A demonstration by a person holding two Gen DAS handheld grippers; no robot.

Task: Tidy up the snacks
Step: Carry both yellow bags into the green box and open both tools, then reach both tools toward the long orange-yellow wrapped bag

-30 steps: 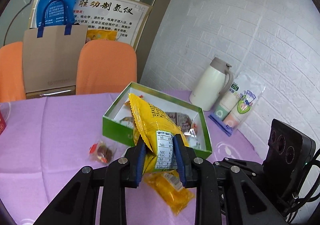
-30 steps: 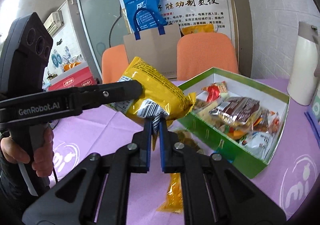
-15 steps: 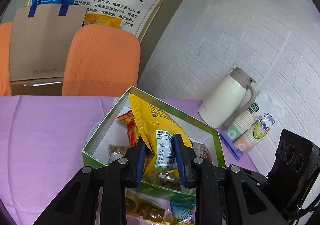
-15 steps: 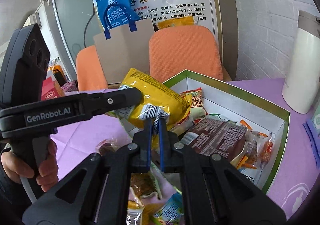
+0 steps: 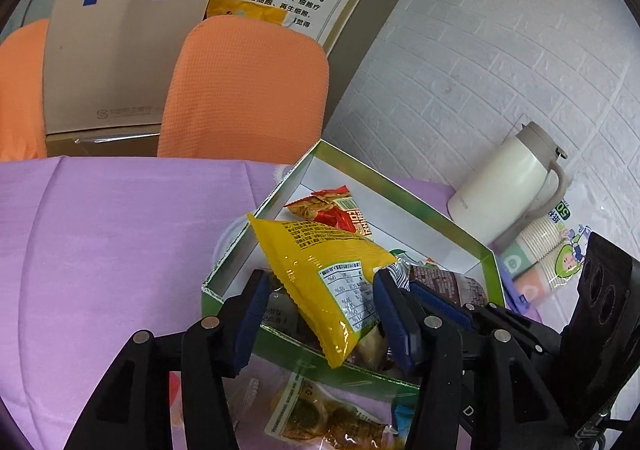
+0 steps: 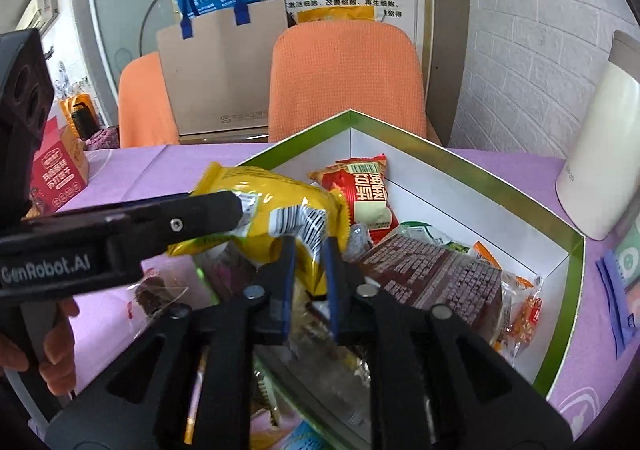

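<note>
Yellow snack bag (image 5: 320,274) is held over the green box (image 5: 440,222), already part-filled; left gripper (image 5: 320,314) fingers are spread, right gripper (image 6: 308,266) fingers pinch it; loose packets (image 5: 320,418) remain on the counter (image 5: 100,250).

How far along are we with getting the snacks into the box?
Done: several packets already lie in the green box, among them a red packet and a brown packet.
In hand: the yellow bag sits over the box's near corner; the left gripper looks open around it, the right gripper pinches its edge.
Left: a clear packet and others remain on the purple tablecloth.
</note>
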